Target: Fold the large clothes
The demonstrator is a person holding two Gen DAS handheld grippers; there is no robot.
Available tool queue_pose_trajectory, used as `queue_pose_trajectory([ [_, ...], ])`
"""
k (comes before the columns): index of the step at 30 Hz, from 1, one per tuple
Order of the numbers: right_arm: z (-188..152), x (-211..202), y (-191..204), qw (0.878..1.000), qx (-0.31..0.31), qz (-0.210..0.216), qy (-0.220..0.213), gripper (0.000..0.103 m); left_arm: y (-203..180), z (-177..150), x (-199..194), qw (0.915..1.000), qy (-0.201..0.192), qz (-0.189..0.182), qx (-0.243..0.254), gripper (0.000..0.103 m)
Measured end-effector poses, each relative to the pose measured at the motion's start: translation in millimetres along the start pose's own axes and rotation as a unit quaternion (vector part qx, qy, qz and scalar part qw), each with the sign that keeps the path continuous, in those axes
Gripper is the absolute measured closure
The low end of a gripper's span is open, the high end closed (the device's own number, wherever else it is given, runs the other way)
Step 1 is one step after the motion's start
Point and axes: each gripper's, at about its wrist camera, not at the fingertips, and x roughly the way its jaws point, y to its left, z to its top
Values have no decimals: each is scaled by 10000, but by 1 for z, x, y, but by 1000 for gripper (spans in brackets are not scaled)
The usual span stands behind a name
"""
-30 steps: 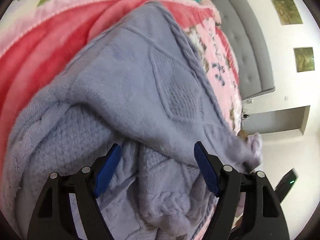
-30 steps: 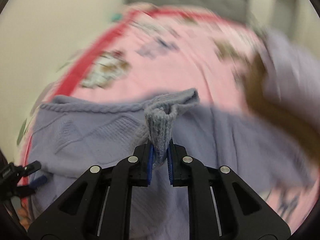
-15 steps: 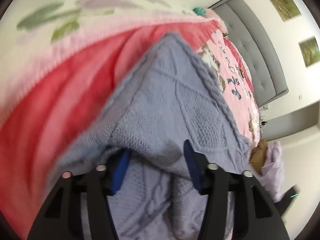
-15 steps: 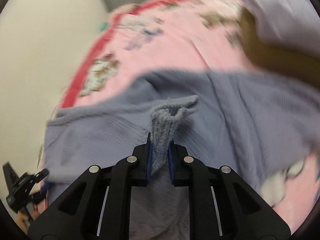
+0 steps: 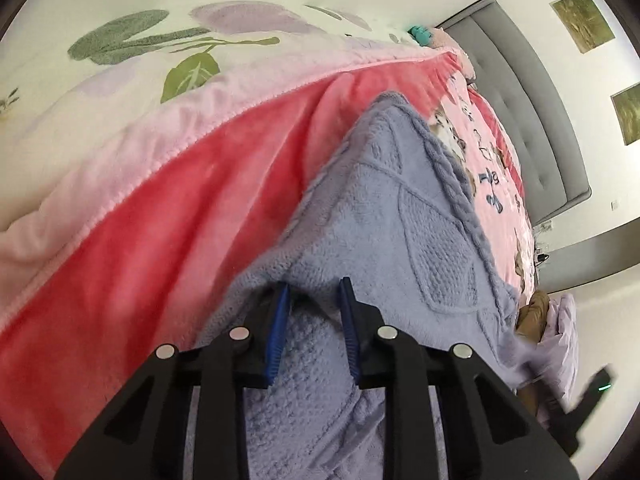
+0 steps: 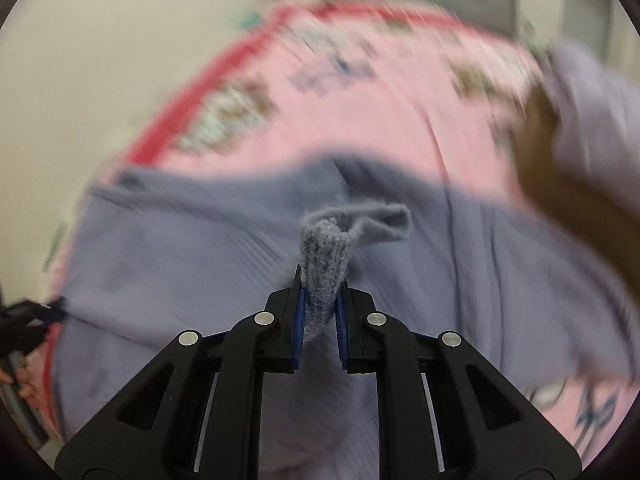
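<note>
A lavender knit sweater (image 5: 384,216) lies spread on a pink bed blanket (image 5: 168,216). My left gripper (image 5: 313,300) has its jaws nearly closed around a fold at the sweater's near edge; knit fabric fills the narrow gap between the blue pads. In the right wrist view the same sweater (image 6: 192,248) stretches across the blanket (image 6: 360,120), blurred by motion. My right gripper (image 6: 320,296) is shut on a bunched ribbed edge of the sweater (image 6: 326,252) and holds it up. The left gripper also shows at the far left of the right wrist view (image 6: 30,314).
A grey padded headboard (image 5: 528,112) stands at the far end of the bed. A brown garment (image 6: 568,184) and a pale lilac one (image 6: 592,96) lie at the bed's right side. A floral sheet (image 5: 120,52) hangs below the blanket edge.
My left gripper's jaws have closed from wide open onto a fold of the sweater. My right gripper has kept its hold on the ribbed edge while swinging over the bed.
</note>
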Motion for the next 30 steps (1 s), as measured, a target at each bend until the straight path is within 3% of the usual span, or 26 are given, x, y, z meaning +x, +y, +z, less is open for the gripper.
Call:
queue_pose_trajectory([
  [2,-22,23,-20,9982,410,41,428,89,-4,0,2,9997,-12,83,233,78],
  [4,-38,32,-31,9956,777,145,505,76,-6,-3,2,9993,27,150,352,78],
  [6,-42,26,-45,9903,1289,316,410,53,-10,-5,-1,9989,23,178,428,77],
  [9,-44,6,-59,9821,1782,580,194,50,-25,-8,-3,9952,115,204,952,75],
  [11,-39,-13,-63,9812,1820,641,-70,48,-44,-12,-9,9869,6,303,1586,75],
  [14,-23,-33,-64,9815,1673,743,-554,29,-72,-17,-21,9723,-315,289,2296,74],
  [15,-14,-34,-63,9842,1489,750,-602,28,-82,-18,-24,9666,-425,273,2511,71],
  [16,-3,-27,-62,9876,1236,813,-517,28,-92,-19,-24,9613,-494,258,2700,64],
  [19,23,8,-55,9962,549,679,-73,25,-121,-23,-15,9432,-567,225,3266,59],
  [21,28,38,-44,9981,36,504,350,22,-137,-23,7,9370,-288,263,3471,59],
  [23,28,67,-37,9952,-252,404,851,24,-139,-22,31,9388,13,212,3438,59],
  [24,24,80,-35,9934,-329,377,1036,32,-138,-23,40,9393,132,230,3420,59],
  [25,22,80,-34,9936,-326,402,1007,35,-137,-22,50,9390,217,359,3412,59],
  [27,24,73,-32,9961,-185,423,751,65,-132,-22,65,9405,383,502,3337,59],
  [30,30,54,-16,9980,-477,158,389,86,-119,-20,67,9539,389,391,2950,59],
])
